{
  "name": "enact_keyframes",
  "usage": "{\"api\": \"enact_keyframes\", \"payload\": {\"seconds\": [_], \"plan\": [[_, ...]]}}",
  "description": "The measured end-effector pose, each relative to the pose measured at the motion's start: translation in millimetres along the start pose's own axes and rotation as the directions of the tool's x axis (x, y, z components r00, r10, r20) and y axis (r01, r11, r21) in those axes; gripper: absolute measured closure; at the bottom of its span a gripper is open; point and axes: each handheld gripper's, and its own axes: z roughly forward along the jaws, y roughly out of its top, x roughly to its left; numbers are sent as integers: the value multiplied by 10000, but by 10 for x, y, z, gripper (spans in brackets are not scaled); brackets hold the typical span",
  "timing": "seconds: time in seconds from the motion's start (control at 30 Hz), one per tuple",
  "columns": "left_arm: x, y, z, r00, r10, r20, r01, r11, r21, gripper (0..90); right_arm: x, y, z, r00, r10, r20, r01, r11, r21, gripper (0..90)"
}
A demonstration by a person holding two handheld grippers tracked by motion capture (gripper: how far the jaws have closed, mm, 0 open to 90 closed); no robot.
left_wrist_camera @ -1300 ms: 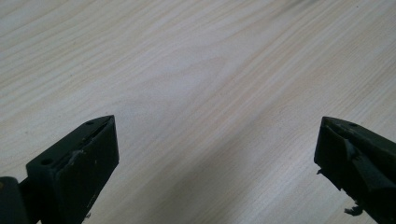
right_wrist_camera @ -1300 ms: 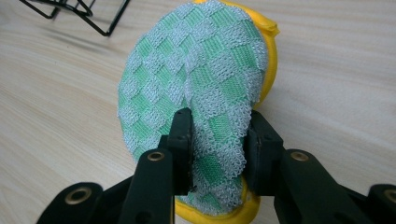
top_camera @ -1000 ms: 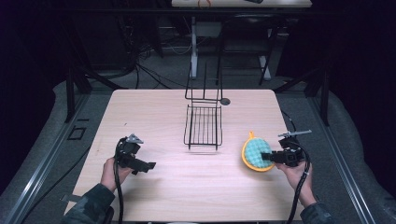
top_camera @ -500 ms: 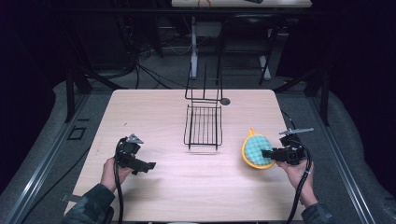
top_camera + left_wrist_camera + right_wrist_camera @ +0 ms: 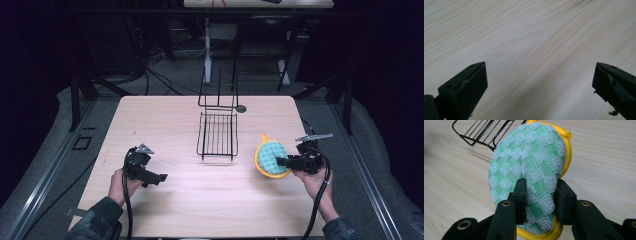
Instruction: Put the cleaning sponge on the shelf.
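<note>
The right gripper point(image 5: 541, 195) has just pinched its fingers on the round yellow-backed, green-checked scrubbing pad point(image 5: 531, 167) right of the black wire rack point(image 5: 217, 134), likely lifting next; the left gripper's point(image 5: 539, 87) fingers stay spread.

Light fell from above onto table point(image 5: 165, 125); floor and room around table stayed near black. High view soft, low in detail. Wire rack point(image 5: 218, 134) cast faint shadow on table just below its front edge. Left gripper view: wood grain sharp, soft shadow between jaws. Right gripper view: sponge point(image 5: 531, 165) weave crisp, table behind sponge blurred.
</note>
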Motion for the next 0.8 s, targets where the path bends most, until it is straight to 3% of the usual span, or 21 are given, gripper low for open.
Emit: {"api": "enact_keyframes", "payload": {"seconds": [0.8], "plan": [[8,-3,1,10000,-32,-9,32,10000,-17,0,214,279,45,9977,-620,-289,608,9974,-398,658]]}}
